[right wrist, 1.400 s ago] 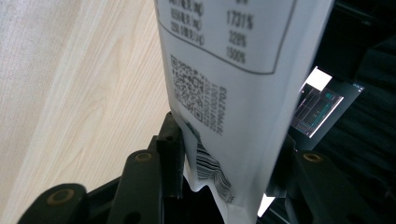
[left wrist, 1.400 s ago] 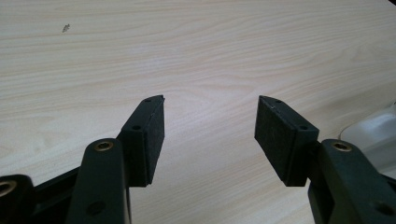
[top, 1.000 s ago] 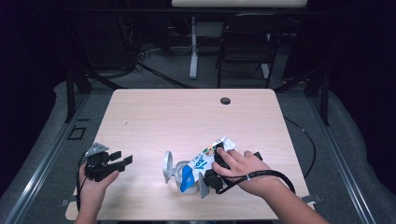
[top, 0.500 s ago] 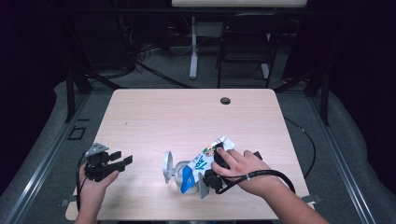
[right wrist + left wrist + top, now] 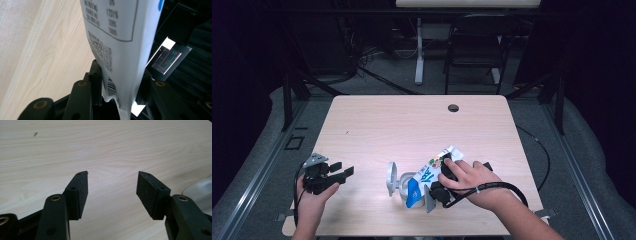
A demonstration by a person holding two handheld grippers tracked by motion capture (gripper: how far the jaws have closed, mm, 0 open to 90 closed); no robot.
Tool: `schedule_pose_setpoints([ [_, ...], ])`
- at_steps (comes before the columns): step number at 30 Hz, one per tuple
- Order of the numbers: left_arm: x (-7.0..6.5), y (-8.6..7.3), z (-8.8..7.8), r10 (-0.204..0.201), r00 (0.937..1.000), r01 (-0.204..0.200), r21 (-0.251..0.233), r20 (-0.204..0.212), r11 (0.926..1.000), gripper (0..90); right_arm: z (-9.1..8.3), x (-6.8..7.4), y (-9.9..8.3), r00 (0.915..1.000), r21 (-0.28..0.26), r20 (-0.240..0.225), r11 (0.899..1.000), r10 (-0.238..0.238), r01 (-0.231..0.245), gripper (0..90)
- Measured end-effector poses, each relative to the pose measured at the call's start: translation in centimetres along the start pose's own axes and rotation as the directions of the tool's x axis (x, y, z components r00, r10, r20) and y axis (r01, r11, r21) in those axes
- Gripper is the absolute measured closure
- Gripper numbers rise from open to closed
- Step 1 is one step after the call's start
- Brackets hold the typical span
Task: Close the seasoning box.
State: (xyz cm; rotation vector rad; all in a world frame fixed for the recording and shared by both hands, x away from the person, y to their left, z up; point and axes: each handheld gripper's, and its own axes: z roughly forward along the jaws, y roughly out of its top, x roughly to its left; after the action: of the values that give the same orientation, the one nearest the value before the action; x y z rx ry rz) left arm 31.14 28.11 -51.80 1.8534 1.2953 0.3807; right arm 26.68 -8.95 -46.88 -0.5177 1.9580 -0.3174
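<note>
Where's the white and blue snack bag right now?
In the high view, the white and blue printed snack bag lies near the table's front edge, right of centre, between the right gripper's fingers, beside a white lidded container.

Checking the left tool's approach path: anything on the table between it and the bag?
Nothing visible. The left tool hangs open over bare table; only wood lies between it and the grey container and the bag, which the right tool grips.

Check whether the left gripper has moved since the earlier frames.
No. The left gripper sits at the same spot near the table's front-left edge, open.
</note>
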Motion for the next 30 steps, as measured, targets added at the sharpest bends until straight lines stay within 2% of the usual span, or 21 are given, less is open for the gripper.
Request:
schedule_pose_setpoints([
  [30, 0.02, -0.03, 0.05, 0.0, 1.0, 0.0, 0.001, -0.002, 1.0, 43.1, -0.02, -0.04, -0.01, 0.9998, -0.003, 0.0, 1.0, 0.018, -0.018, 72.4],
])
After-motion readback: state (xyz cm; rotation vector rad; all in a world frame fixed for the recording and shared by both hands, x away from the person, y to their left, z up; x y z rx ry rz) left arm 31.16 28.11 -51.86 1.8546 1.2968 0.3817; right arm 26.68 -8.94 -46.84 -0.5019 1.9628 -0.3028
